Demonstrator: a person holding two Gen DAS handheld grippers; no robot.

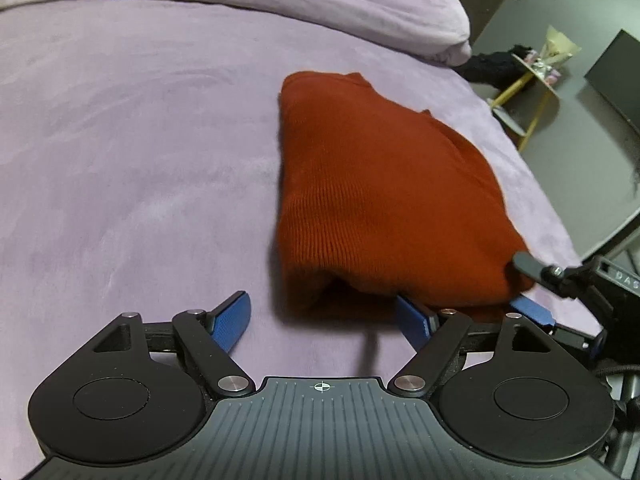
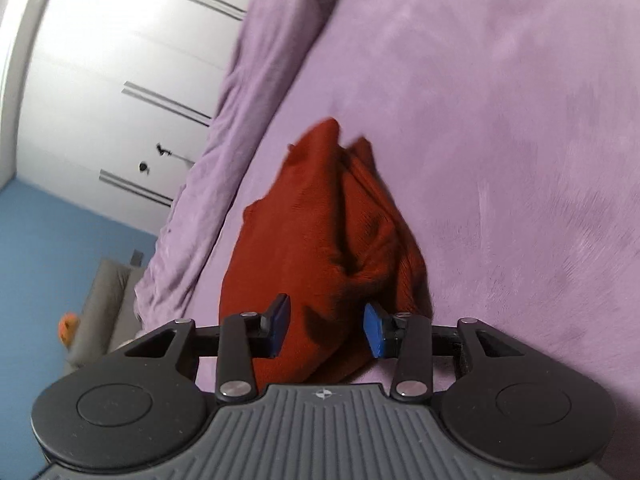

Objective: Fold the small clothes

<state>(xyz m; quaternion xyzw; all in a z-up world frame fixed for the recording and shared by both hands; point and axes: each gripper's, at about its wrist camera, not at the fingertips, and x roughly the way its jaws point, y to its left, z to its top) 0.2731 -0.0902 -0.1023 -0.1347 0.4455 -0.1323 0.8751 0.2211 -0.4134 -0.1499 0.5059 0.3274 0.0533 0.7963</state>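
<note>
Now the left gripper (image 1: 324,320) stands wide open above the purple bed (image 1: 140,160), with nothing between its blue pads; its right pad (image 1: 414,320) is just at the near edge of the red garment (image 1: 380,200). Further right, the right gripper (image 2: 328,330) has its pads pressed on a bunched fold of this garment, which lies folded on the bed.

Left gripper (image 1: 326,318) gapes — rust garment (image 1: 372,196) on bedspread (image 1: 120,140).
</note>
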